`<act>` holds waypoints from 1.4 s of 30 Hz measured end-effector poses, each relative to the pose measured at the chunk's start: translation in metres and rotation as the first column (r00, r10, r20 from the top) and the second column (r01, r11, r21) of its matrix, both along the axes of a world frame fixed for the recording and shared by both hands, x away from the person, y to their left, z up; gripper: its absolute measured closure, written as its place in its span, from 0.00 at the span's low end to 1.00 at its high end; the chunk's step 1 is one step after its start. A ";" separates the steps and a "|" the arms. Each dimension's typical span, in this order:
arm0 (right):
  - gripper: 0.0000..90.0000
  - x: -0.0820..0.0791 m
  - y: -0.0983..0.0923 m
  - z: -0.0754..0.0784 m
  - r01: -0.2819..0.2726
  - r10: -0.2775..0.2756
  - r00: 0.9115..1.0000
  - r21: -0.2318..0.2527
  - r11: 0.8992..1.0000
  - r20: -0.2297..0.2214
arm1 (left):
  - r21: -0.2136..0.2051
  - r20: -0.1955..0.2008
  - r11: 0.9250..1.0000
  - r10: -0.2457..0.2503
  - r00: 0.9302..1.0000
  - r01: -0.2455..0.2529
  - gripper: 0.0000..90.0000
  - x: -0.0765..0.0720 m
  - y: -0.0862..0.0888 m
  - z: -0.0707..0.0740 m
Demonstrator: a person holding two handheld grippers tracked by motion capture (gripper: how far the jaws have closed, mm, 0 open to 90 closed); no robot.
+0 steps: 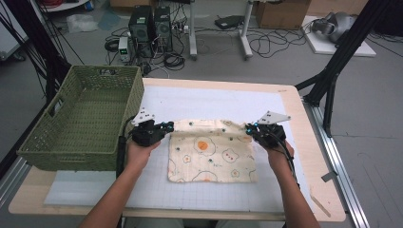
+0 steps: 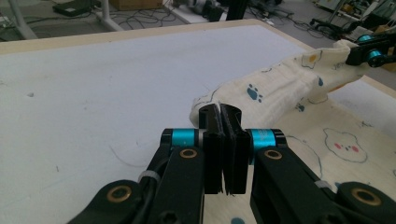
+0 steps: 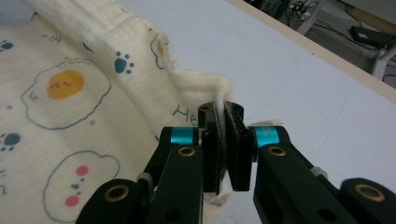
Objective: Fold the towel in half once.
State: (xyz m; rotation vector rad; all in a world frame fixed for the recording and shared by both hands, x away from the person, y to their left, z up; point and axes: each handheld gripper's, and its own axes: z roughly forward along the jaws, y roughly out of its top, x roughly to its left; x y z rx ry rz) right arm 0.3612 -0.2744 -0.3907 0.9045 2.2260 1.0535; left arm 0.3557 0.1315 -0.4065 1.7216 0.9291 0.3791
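Cloth [image 1: 212,152], cream with printed eggs, paw prints and little faces, lies on the white mat [image 1: 204,107] of the table [image 1: 311,156], stretched between the two tools: its far edge runs as a raised, rolled ridge from the left gripper [image 1: 167,126] to the right gripper [image 1: 249,128], and the rest of it falls back toward the person and lies flat. Each gripper has one end of that ridge. In the left gripper view the jaws stand pressed together with a fold of cloth [image 2: 275,88] pinched at their tips, and the ridge leads off to the upper right to the other gripper [image 2: 369,51]. In the right gripper view the left-hand neighbour of that picture repeats: the right gripper [image 3: 223,112] is closed hard, with a thin edge of cloth [image 3: 140,60] running down between the pads and the bulk of the fabric spreading to its left. So the long axis of the held edge lies straight across from one tool to the other, level with both, and neither hand is nearer to it than the other; each holds its own corner. The free near edge lies below both tools, toward the person's forearms. A green woven basket [image 1: 62,142] stands just outside the left gripper, on its far side from the cloth. My judgement is that a fold is in hand, and that the held edge must travel toward the near edge with both grippers kept abreast, or the ridge will skew.
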 end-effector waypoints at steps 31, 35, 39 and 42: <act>0.95 -0.077 -0.012 -0.036 -0.045 0.045 0.999 0.030 0.999 -0.010 | 0.029 -0.026 0.993 -0.113 0.993 0.114 0.97 -0.061 0.002 -0.027; 0.95 -0.087 -0.016 -0.038 -0.056 0.056 0.998 0.036 0.998 -0.016 | 0.043 -0.033 0.989 -0.137 0.990 0.138 0.97 -0.068 0.003 -0.030; 0.95 -0.096 -0.018 -0.042 -0.080 0.081 0.996 0.032 0.996 -0.024 | 0.046 -0.050 0.988 -0.144 0.988 0.146 0.97 -0.074 0.007 -0.033; 0.95 -0.101 -0.019 -0.041 -0.089 0.090 0.996 0.039 0.995 -0.021 | 0.053 -0.071 0.985 -0.161 0.984 0.165 0.96 -0.077 0.008 -0.035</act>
